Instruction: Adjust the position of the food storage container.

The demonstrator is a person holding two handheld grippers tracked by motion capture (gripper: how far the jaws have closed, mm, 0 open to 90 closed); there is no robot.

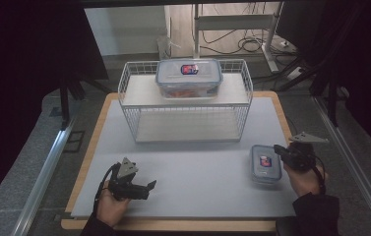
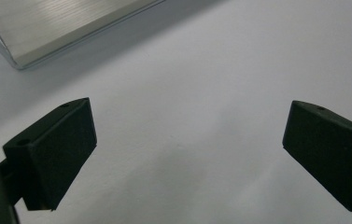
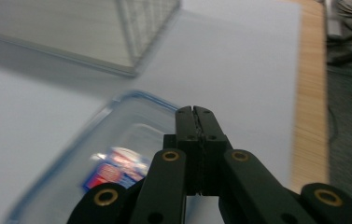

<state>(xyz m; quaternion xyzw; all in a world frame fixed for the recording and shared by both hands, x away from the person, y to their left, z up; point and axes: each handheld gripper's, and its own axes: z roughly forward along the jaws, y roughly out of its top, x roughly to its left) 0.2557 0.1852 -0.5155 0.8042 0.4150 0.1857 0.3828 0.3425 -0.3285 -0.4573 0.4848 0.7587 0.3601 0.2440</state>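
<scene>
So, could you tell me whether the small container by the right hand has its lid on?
Lid on: the small container shows its blue-rimmed, labelled lid flat on top.

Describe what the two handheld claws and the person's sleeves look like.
Both claws, left claw and right claw, are black, each topped with a grey three-cornered plate. Black cables trail from them. The right claw's linkage has brass-coloured pivot rings. The sleeves are dark.

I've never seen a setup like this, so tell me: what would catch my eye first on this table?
Probably the white wire rack at the back of the grey table, with a large clear lidded container on its top shelf. Next, a small lidded container lies at the right, where the right gripper hangs over it with jaws shut. The left gripper rests open near the front left.
</scene>
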